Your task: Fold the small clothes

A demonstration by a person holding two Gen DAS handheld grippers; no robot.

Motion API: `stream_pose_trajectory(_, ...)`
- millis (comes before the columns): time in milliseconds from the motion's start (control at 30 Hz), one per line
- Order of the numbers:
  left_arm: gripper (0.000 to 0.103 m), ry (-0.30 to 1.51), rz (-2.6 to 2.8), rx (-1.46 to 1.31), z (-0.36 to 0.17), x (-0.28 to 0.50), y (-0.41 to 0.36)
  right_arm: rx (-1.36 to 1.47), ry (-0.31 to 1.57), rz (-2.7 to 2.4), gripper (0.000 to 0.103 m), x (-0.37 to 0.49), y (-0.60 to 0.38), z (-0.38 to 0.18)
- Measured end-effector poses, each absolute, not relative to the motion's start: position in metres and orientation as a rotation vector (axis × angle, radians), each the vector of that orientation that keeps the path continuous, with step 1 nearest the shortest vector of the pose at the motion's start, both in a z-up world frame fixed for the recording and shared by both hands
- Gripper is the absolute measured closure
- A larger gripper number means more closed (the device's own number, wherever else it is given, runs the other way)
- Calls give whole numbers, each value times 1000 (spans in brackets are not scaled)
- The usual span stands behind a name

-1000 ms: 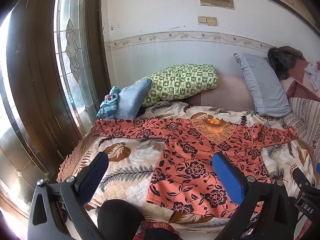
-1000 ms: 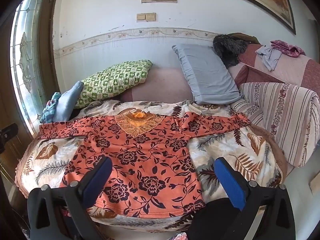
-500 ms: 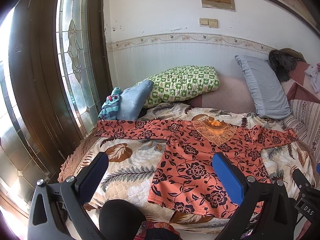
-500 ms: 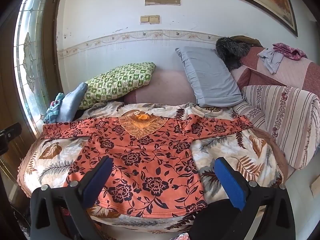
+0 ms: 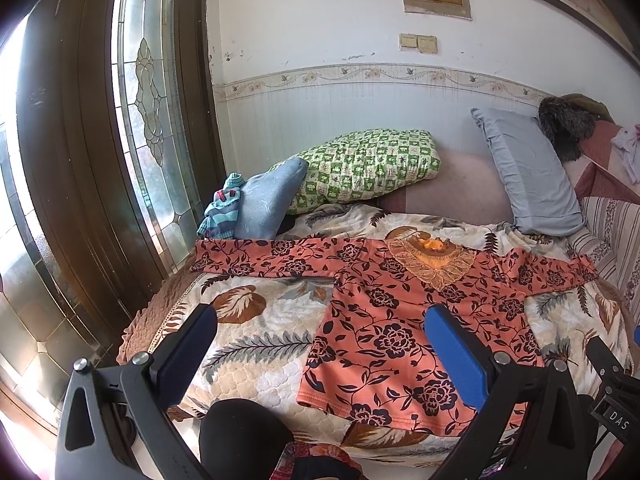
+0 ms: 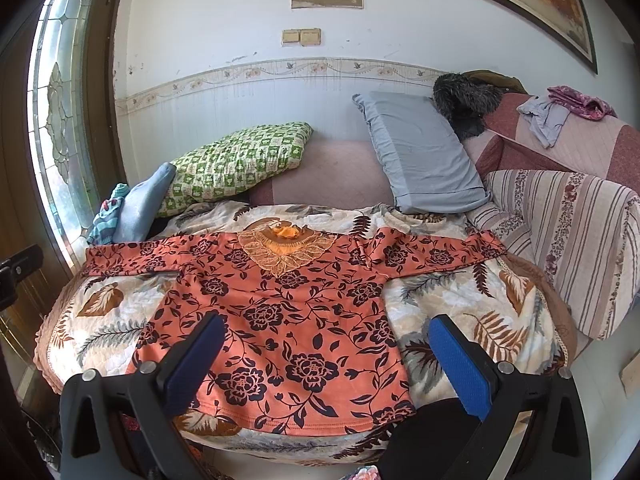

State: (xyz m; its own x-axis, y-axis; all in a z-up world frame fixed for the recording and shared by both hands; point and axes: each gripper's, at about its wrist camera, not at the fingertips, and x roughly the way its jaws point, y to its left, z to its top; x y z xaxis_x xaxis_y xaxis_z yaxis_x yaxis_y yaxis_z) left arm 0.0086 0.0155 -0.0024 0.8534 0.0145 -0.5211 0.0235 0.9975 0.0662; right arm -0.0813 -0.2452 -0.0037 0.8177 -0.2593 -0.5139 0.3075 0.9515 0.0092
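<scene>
1. Orange cloth with dark flowers is the blouse [image 5: 400,320] [image 6: 288,320]; it lies flat on the bed, front side up, with both sleeves stretched out to the sides.
2. Its neck part has orange lace trim [image 6: 286,250] and points toward the wall; the hem lies at the near edge of the bed.
3. Under the blouse is a quilted bedspread [image 5: 256,332] [image 6: 480,312] with a print of brown and grey leaves.
4. The left tool [image 5: 320,344] hangs above the near edge of the bed with its two blue pads well apart; it holds nothing and does not touch the blouse.
5. The right tool [image 6: 326,354] hangs above the lower part of the blouse; its pads are also wide apart and hold nothing.
6. At the back of the bed a green checked pillow [image 5: 368,164] [image 6: 240,160] leans on the wall, and a grey pillow [image 5: 524,168] [image 6: 420,156] stands tilted to the right of it.
7. Near the end of the left sleeve there is a light blue folded cloth [image 5: 268,204] and a striped small garment [image 5: 222,212], just beside the glass door [image 5: 148,100].
8. To the right of the bed is a striped sofa [image 6: 572,236] with some clothes on its back.
</scene>
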Motion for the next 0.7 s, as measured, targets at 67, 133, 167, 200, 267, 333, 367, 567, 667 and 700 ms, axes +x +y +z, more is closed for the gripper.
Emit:
stream_pose_trajectory(67, 0, 551, -5, 72, -4, 9, 16, 94, 537, -301, 0, -81, -245, -5)
stream_pose_trajectory(133, 0, 550, -4, 73, -5, 9, 16, 96, 540, -300, 0, -81, -244, -6)
stream_pose_trajectory(167, 0, 550, -3, 73, -6, 9, 16, 96, 540, -301, 0, -81, -244, -6)
stream_pose_trajectory(200, 0, 550, -4, 73, -6, 10, 16, 95, 539, -301, 0, -81, -245, -6)
stream_pose_trajectory(267, 0, 550, -3, 74, -6, 10, 16, 96, 540, -300, 0, -81, -244, -7)
stream_pose_trajectory(333, 0, 550, -4, 73, -6, 9, 16, 94, 541, -300, 0, -81, -244, -6)
stream_pose_trajectory(367, 0, 548, -4, 72, -7, 9, 16, 95, 541, -300, 0, -81, -245, -6)
stream_pose_trajectory(567, 0, 555, -1, 74, -11, 11, 15, 97, 543, -300, 0, -80, -244, -9)
stream_pose_trajectory(667, 0, 554, -1, 74, -11, 11, 15, 96, 543, -299, 0, -81, -244, -8)
stream_pose_trajectory(700, 0, 555, -1, 74, -12, 11, 15, 96, 546, -298, 0, -79, -245, -10)
